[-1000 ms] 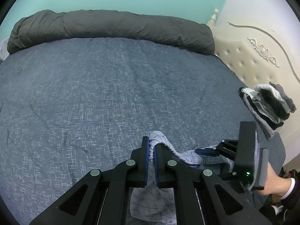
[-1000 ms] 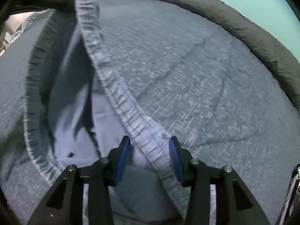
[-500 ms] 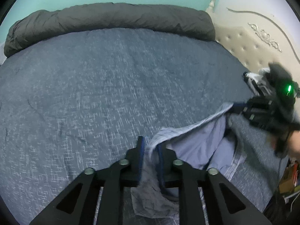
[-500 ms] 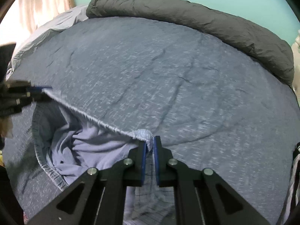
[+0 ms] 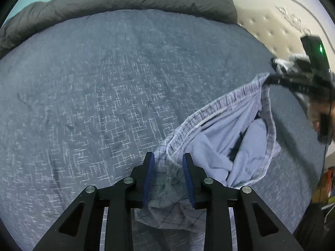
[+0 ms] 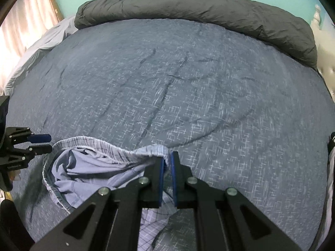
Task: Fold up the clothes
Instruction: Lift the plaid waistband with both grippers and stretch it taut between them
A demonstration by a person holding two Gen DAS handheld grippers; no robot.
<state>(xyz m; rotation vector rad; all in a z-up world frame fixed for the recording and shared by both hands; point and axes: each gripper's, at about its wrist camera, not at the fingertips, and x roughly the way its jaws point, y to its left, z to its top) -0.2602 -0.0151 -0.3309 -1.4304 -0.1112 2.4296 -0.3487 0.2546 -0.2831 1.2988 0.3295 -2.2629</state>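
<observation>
shorts point(image 5: 222, 138) lie on blue bedspread point(image 5: 104, 83), dark rolled duvet point(image 5: 125, 2) behind.

Both wrist views look closely across the bed point(image 5: 104, 83), sharing the shorts point(image 6: 94, 167).

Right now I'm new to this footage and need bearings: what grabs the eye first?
The pale blue checked shorts, waistband gaping, sagging onto the near edge of the speckled blue bedspread. The right gripper pinches one waistband end; the left gripper stands open around the other. A rolled dark grey duvet lines the far side.
</observation>
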